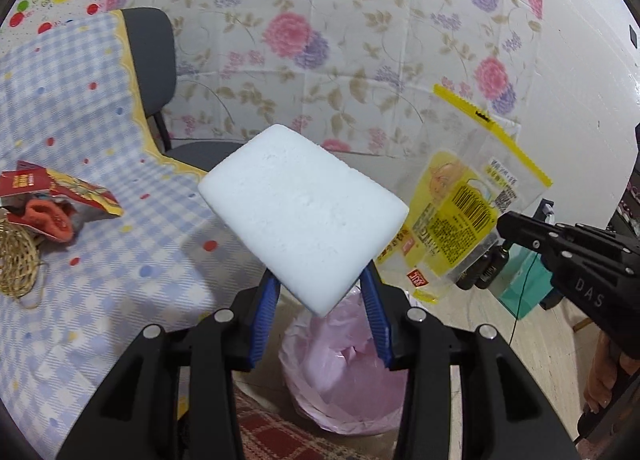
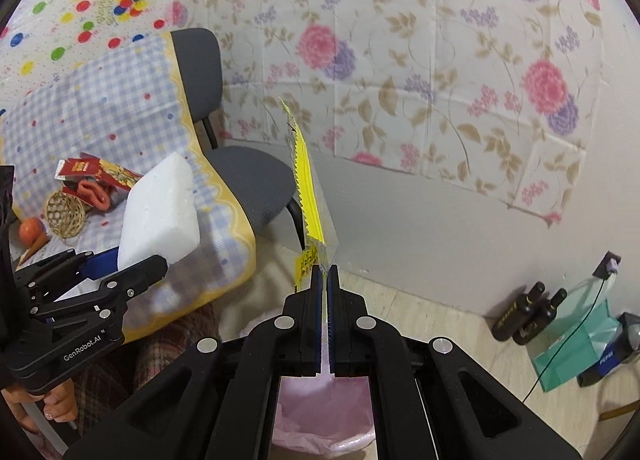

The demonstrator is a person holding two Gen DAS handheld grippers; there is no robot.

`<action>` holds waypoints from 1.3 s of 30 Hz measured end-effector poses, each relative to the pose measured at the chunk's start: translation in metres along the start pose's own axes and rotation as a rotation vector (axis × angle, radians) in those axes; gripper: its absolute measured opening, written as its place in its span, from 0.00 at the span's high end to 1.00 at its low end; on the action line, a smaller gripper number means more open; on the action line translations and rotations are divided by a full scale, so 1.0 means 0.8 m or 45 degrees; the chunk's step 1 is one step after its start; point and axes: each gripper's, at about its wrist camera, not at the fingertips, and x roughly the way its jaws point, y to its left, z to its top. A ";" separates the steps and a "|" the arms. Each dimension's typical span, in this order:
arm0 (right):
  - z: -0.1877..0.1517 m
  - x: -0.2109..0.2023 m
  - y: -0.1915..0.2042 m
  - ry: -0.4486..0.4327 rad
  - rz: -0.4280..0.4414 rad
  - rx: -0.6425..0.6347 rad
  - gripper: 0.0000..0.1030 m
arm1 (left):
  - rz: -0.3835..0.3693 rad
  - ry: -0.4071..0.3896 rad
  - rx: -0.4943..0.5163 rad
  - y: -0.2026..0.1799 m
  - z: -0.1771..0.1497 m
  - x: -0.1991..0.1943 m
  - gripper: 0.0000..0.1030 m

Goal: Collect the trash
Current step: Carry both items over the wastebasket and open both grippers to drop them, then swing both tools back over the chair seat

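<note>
A white foam block (image 1: pixel 302 215) sticks up out of my left gripper (image 1: pixel 318 284), whose blue pads are shut on its lower corner; the same foam block (image 2: pixel 160 211) appears at the left of the right wrist view. My right gripper (image 2: pixel 325 274) is shut on a yellow and clear plastic wrapper (image 2: pixel 310 195), seen edge-on there and flat at the right as the wrapper (image 1: pixel 464 203) in the left wrist view. Below both grippers stands a bin lined with a pink bag (image 1: pixel 344 364), the pink bag (image 2: pixel 324 416) partly hidden by the fingers.
A table with a blue checked cloth (image 1: pixel 80 107) at the left carries a red snack packet (image 1: pixel 60 187), an orange sock (image 2: pixel 94 189) and a woven ball (image 2: pixel 64 213). A grey chair (image 2: pixel 248 175) stands behind. Dark bottles (image 2: pixel 528 316) and a teal bag (image 2: pixel 572 344) sit by the wall.
</note>
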 end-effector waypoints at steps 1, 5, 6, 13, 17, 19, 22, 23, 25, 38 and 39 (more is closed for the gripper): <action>-0.002 0.003 -0.002 0.011 0.000 0.005 0.97 | -0.009 0.011 0.007 -0.003 0.000 0.004 0.61; -0.008 0.015 -0.007 0.048 0.005 0.013 0.97 | -0.039 0.054 0.020 -0.011 0.001 0.021 0.60; -0.010 0.020 -0.008 0.060 0.006 0.018 0.97 | -0.050 0.071 0.017 -0.012 0.000 0.027 0.60; -0.024 0.056 -0.022 0.145 0.055 0.070 0.92 | -0.083 0.166 0.024 -0.020 -0.005 0.065 0.46; -0.029 0.067 -0.029 0.175 0.080 0.111 0.87 | -0.081 0.184 0.008 -0.014 -0.007 0.071 0.40; -0.027 0.066 -0.029 0.164 0.077 0.110 0.85 | -0.069 0.179 -0.008 -0.007 -0.006 0.068 0.40; -0.018 0.060 -0.028 0.130 0.080 0.120 0.80 | -0.025 0.146 -0.033 0.007 -0.002 0.053 0.40; -0.014 0.057 -0.027 0.111 0.090 0.124 0.77 | -0.007 0.136 -0.038 0.011 0.000 0.049 0.40; -0.006 0.051 -0.022 0.068 0.103 0.124 0.71 | 0.037 0.111 -0.050 0.023 0.002 0.037 0.40; 0.050 0.058 0.072 -0.016 0.247 -0.035 0.64 | 0.334 -0.019 -0.225 0.132 0.009 -0.033 0.37; 0.053 0.059 0.080 -0.019 0.254 -0.048 0.64 | 0.356 -0.022 -0.238 0.139 0.008 -0.038 0.37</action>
